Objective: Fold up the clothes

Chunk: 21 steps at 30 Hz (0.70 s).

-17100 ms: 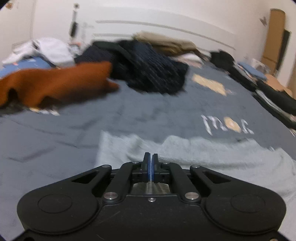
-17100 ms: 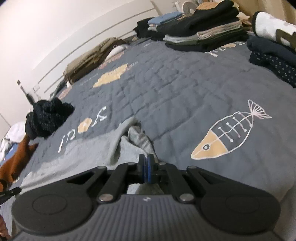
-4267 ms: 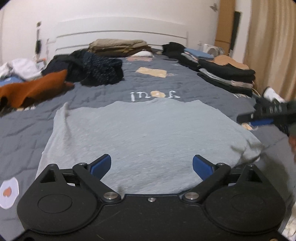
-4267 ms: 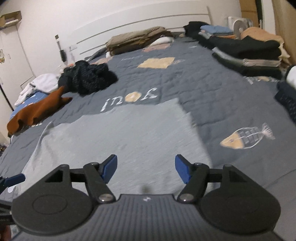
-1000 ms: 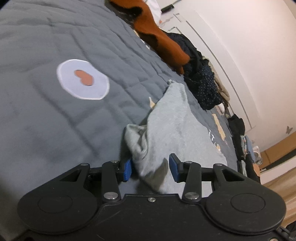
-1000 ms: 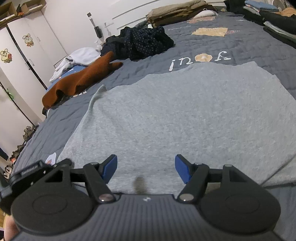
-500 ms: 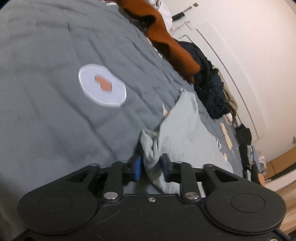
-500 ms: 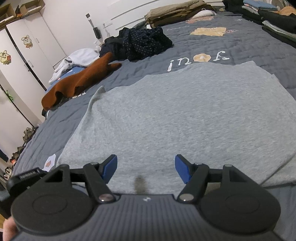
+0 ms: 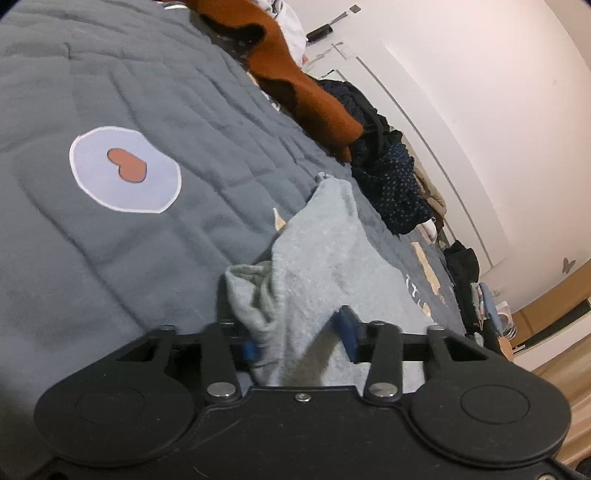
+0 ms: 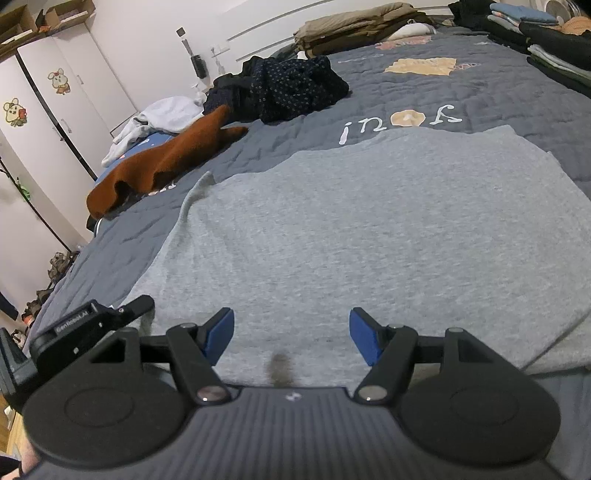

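A grey shirt (image 10: 369, 221) lies spread flat on the grey quilt (image 10: 480, 85). In the left wrist view its near left corner (image 9: 258, 291) is bunched up into a fold. My left gripper (image 9: 299, 339) straddles that fold, and its jaws are closing. The left pad touches the cloth, while the inner face of the right pad (image 9: 349, 332) still shows bare. In the right wrist view the left gripper (image 10: 92, 321) sits at the shirt's lower left corner. My right gripper (image 10: 291, 332) hovers open over the shirt's near hem, holding nothing.
A rust-brown garment (image 10: 166, 162) and a dark dotted heap (image 10: 295, 88) lie beyond the shirt on the left. White clothes (image 10: 162, 110) are near the wardrobe (image 10: 55, 110). Folded stacks (image 10: 554, 40) line the right edge, with beige folded items (image 10: 351, 26) at the headboard.
Half a second ago the left pads stood close together on the fold; now they show wider apart around it. The left view has swung back. The right gripper has not moved.
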Tool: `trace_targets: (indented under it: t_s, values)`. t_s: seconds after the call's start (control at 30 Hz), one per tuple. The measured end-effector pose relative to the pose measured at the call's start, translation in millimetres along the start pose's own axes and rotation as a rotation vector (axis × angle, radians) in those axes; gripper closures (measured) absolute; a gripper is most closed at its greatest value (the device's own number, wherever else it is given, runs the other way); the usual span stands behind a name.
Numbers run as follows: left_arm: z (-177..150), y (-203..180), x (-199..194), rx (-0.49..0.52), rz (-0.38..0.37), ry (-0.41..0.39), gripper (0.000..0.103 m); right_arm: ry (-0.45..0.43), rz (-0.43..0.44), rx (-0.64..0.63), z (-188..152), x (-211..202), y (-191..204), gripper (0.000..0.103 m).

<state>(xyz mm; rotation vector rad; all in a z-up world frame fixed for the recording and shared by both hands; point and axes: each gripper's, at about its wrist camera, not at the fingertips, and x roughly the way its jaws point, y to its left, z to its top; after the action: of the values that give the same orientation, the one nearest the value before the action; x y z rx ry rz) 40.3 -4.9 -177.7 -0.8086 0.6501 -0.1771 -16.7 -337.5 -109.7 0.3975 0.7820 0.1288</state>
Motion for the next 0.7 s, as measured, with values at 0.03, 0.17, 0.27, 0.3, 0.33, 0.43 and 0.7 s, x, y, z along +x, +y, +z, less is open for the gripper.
trace_targets:
  t_s: [0.03, 0.17, 0.27, 0.3, 0.33, 0.43, 0.7]
  values:
    - [-2, -1, -4, 0.015, 0.010, -0.005, 0.086, 0.000, -0.001, 0.002, 0, 0, -1, 0.035]
    - [-9, -1, -8, 0.025, 0.023, -0.003, 0.085, 0.001, 0.000, 0.005, 1, -1, -1, 0.035]
    - [-7, 2, -1, -0.013, 0.028, 0.027, 0.074, 0.003, 0.003, 0.005, 0, -1, -1, 0.035]
    - [-7, 0, -1, -0.001, 0.030, 0.023, 0.073, 0.003, 0.003, 0.002, 0, -2, -1, 0.035]
    - [-8, -2, 1, 0.013, 0.035, 0.018, 0.072, 0.002, 0.003, -0.002, 0, -2, 0, 0.035]
    - [-10, -6, 2, 0.038, 0.050, -0.007, 0.072, 0.002, 0.001, -0.003, 0, -3, -1, 0.035]
    - [-14, -48, 4, 0.313, 0.135, -0.040, 0.087, -0.014, -0.002, 0.023, 4, -9, -11, 0.035]
